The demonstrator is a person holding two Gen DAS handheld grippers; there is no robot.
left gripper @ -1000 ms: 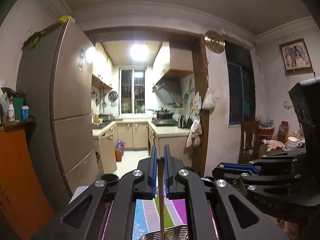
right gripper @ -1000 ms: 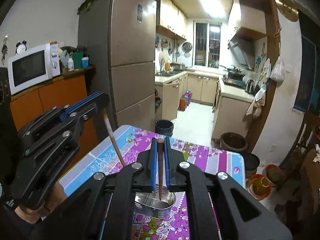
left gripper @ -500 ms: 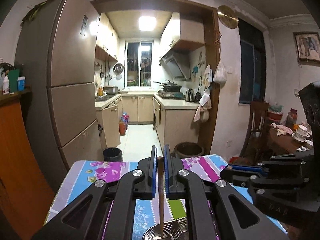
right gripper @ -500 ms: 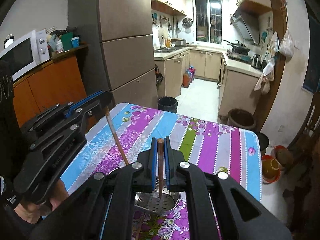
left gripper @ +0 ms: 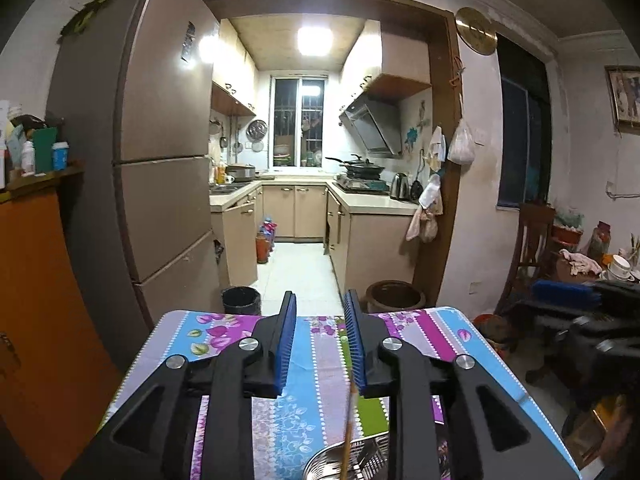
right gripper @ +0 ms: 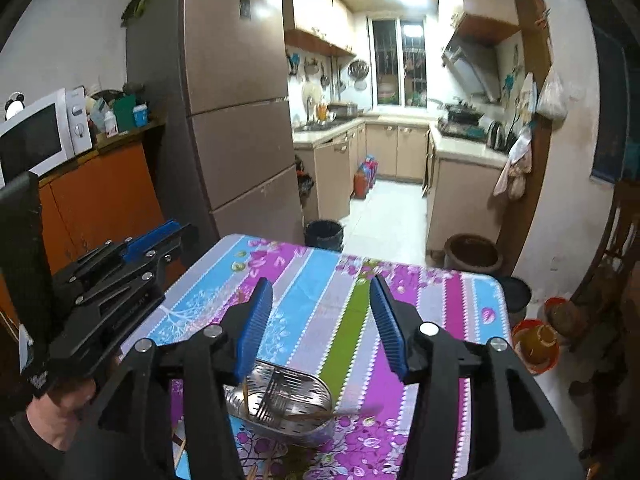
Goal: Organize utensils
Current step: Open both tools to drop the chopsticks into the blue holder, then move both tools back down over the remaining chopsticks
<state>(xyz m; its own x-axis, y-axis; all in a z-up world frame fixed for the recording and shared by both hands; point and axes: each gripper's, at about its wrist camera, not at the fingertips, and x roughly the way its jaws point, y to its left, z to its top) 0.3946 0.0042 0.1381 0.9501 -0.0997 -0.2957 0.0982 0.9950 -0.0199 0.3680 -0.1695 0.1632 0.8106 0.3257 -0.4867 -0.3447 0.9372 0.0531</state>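
utensil holder (right gripper: 280, 404) on table (right gripper: 432, 300), chopstick (right gripper: 244, 394) inside, bin (right gripper: 324, 234) behind table

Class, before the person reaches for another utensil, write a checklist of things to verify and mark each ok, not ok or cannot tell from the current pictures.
1. Left claw open and holding nothing: ok.
2. Right claw open and holding nothing: ok.
3. Chopstick inside the metal basket: ok, it leans in the basket, blurred.
4. Fork inside the basket: ok.
5. Basket standing level on the tablecloth: cannot tell, it looks tilted and the claws hide part of it.
6. More utensils waiting on the table: cannot tell, only some stick ends show at the bottom edge.
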